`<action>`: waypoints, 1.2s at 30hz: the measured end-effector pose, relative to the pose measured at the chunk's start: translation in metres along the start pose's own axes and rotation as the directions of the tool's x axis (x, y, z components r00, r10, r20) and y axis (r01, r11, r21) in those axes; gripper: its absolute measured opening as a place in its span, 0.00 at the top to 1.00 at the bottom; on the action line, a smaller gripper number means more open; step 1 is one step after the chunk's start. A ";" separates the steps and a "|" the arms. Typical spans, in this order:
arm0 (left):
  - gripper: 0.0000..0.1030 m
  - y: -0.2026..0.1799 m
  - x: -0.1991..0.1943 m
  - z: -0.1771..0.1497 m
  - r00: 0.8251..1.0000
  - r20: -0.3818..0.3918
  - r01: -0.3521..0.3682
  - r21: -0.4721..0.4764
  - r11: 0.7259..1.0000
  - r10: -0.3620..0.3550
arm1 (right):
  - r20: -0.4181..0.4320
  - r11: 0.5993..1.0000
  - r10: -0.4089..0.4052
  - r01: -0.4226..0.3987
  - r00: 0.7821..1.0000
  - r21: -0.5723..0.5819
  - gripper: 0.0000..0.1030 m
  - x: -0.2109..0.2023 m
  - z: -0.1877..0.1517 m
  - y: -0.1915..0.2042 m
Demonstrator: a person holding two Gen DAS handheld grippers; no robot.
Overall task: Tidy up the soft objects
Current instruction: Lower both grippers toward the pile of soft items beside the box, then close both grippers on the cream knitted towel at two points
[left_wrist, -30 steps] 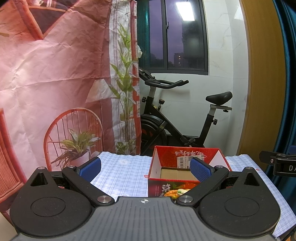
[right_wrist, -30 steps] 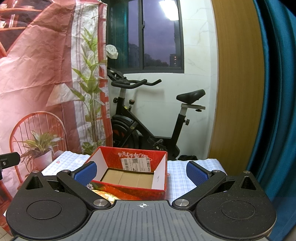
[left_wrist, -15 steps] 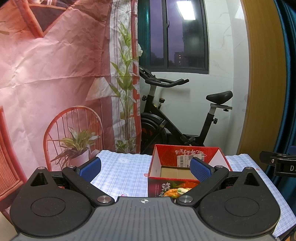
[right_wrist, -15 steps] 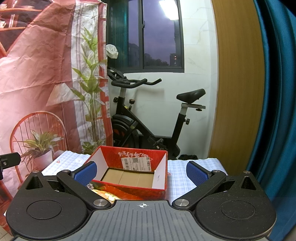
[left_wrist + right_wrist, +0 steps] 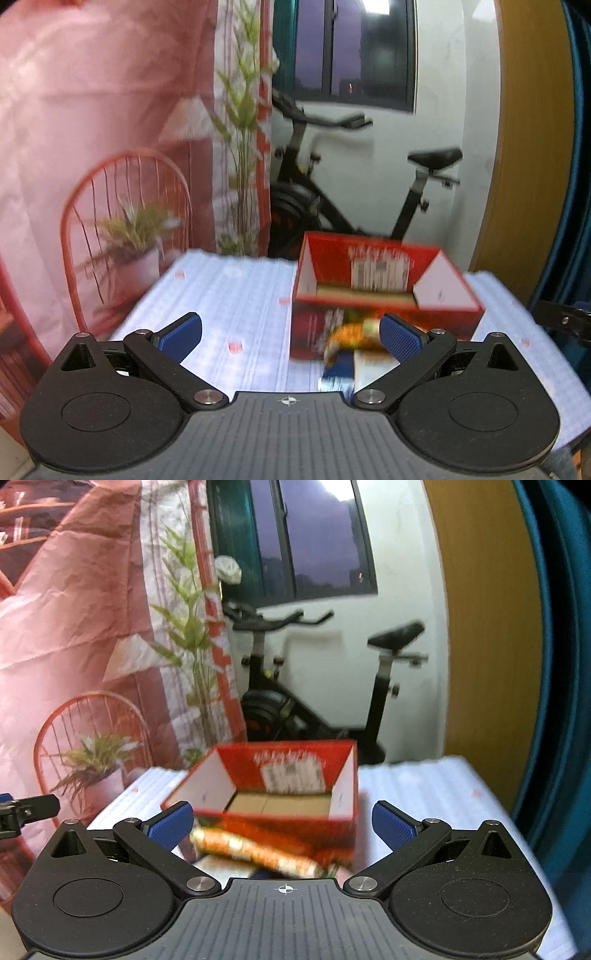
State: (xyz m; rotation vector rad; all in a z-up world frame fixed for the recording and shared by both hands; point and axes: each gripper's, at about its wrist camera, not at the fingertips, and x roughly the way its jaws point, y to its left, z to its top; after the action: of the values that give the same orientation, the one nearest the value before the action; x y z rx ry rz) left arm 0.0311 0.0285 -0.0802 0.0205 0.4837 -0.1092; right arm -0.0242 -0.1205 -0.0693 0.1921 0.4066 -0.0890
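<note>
Here both grippers, left (image 5: 290, 332) and right (image 5: 282, 821), hold jaws spread, empty. Best approach the orange packet (image 5: 255, 849) at lower centre squarely, before the box (image 5: 273, 786).

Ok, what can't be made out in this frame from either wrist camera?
- Soft objects in front of the red box: motion blur in both views, partly hidden by the gripper bodies; kind and count unclear.
- Box label: blurred, unreadable.
- Box floor: near wall hides most in the left wrist view.
- Left gripper, right gripper: open, empty; the holder's hands out of frame.
</note>
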 end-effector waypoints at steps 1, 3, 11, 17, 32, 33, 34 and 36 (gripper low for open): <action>0.00 0.004 0.007 -0.007 1.000 -0.019 0.008 -0.007 1.000 -0.009 | -0.007 1.000 -0.001 0.001 1.000 -0.001 0.00 0.004 -0.008 -0.002; 0.01 0.010 0.021 -0.023 0.998 -0.057 0.024 -0.023 0.999 -0.025 | -0.034 0.999 -0.037 0.036 0.999 -0.023 0.00 0.013 -0.025 -0.003; 0.21 0.025 0.077 -0.072 0.973 -0.201 0.104 -0.042 0.994 -0.110 | -0.220 0.997 -0.064 0.051 0.973 -0.066 0.07 0.050 -0.098 -0.012; 0.28 0.038 0.109 -0.105 0.940 -0.295 0.139 -0.131 0.982 -0.173 | -0.386 0.999 -0.033 0.021 0.922 -0.037 0.25 0.079 -0.131 -0.015; 0.46 0.023 0.130 -0.125 0.876 -0.372 0.279 -0.132 0.951 -0.308 | -0.521 1.000 0.007 -0.014 0.854 -0.010 0.33 0.100 -0.153 -0.010; 0.47 0.022 0.131 -0.126 0.874 -0.373 0.280 -0.139 0.950 -0.312 | -0.520 1.000 0.012 -0.014 0.854 -0.001 0.33 0.101 -0.154 -0.011; 0.47 0.023 0.133 -0.127 0.873 -0.373 0.281 -0.143 0.949 -0.314 | -0.517 1.000 0.017 -0.015 0.856 0.007 0.34 0.102 -0.154 -0.012; 0.48 0.021 0.132 -0.128 0.874 -0.372 0.280 -0.141 0.949 -0.313 | -0.508 1.000 0.019 -0.018 0.861 0.007 0.36 0.103 -0.153 -0.012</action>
State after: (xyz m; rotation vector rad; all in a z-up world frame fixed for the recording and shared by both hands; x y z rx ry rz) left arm 0.0900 0.0423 -0.2547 -0.1173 0.8914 -0.3939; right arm 0.0095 -0.1060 -0.2507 0.2215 0.9355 -0.0174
